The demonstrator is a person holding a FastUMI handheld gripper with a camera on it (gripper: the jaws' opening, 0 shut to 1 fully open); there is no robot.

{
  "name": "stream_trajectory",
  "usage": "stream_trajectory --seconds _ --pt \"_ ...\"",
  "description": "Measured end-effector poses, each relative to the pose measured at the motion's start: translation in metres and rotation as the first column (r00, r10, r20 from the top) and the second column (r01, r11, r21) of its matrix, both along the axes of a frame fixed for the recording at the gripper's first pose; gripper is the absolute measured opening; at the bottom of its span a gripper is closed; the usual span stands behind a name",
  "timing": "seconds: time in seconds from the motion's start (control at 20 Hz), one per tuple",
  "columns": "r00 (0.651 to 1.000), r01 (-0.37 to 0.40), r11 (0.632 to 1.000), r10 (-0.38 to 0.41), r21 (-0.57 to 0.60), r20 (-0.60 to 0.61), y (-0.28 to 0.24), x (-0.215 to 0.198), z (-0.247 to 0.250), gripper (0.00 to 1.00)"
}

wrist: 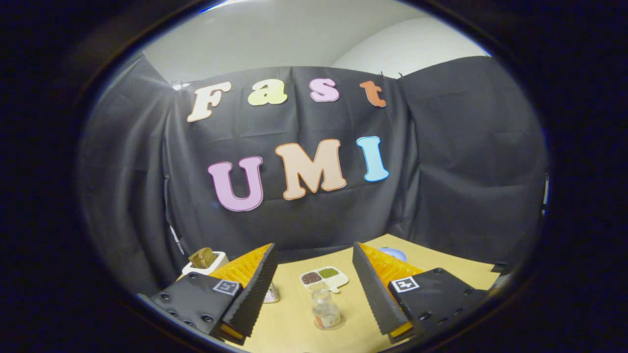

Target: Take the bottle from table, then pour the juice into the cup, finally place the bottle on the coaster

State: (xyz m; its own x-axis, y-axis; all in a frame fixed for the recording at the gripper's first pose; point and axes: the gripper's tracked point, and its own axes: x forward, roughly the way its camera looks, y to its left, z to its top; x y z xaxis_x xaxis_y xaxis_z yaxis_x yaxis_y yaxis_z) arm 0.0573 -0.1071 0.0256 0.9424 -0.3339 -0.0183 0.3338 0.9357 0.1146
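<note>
Your gripper (314, 289) has its jaws spread wide, holding nothing. The bottle (326, 309) stands upright on the table (441, 267), between the fingers and just ahead, sitting on a clear disc, possibly the coaster. Compartment tray (324, 279) just beyond the bottle. Fits pre-grasp or post-placement; can't tell.

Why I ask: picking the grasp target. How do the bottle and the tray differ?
The bottle stands upright and clear between the open gripper's fingers; the tray lies flat, white, beyond it. The bottle is one vessel; the tray has compartments with grains. Both sit on the table.
</note>
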Motion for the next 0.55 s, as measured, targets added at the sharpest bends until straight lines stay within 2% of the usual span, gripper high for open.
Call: stream_trajectory --seconds 0.55 --pt "1.000 -0.011 1.000 0.011 0.019 0.018 -0.003 -0.013 0.017 0.96"
